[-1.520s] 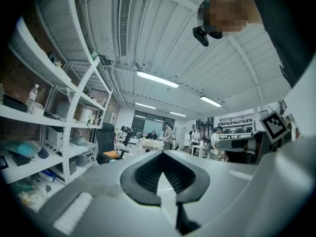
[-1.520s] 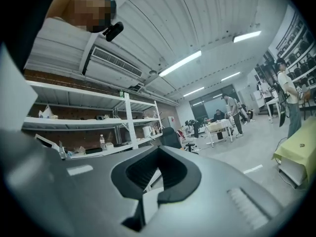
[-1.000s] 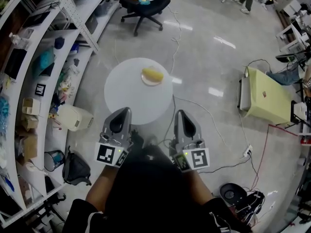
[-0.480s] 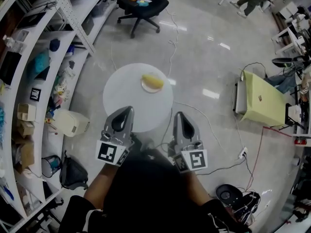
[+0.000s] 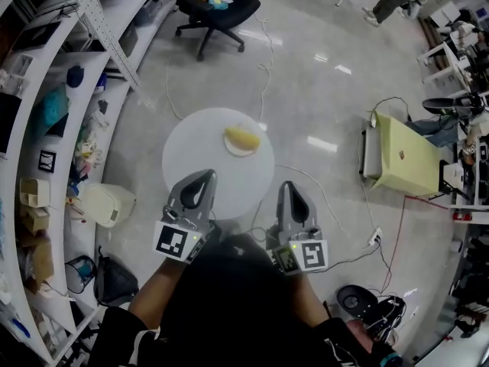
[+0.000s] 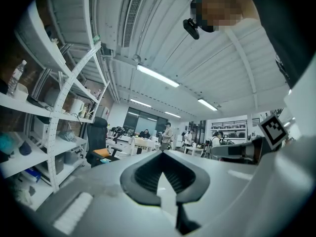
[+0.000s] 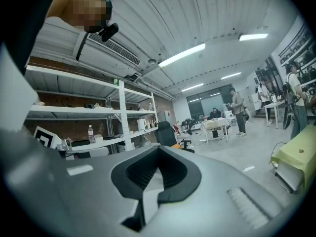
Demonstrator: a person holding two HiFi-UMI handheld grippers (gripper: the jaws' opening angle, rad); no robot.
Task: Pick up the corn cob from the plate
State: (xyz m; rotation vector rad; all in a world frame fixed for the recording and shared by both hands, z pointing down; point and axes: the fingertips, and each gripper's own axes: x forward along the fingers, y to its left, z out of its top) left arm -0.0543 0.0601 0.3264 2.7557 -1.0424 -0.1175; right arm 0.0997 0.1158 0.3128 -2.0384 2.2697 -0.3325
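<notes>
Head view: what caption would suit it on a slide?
Left gripper and right gripper, both empty, point toward a round table where a corn cob lies on a plate.

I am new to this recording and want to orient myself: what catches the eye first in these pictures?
A yellow corn cob lies on a plate at the far edge of a round white table, in the middle of the floor. Nearer the person, the left gripper and right gripper point toward the table, both shut and empty.
</notes>
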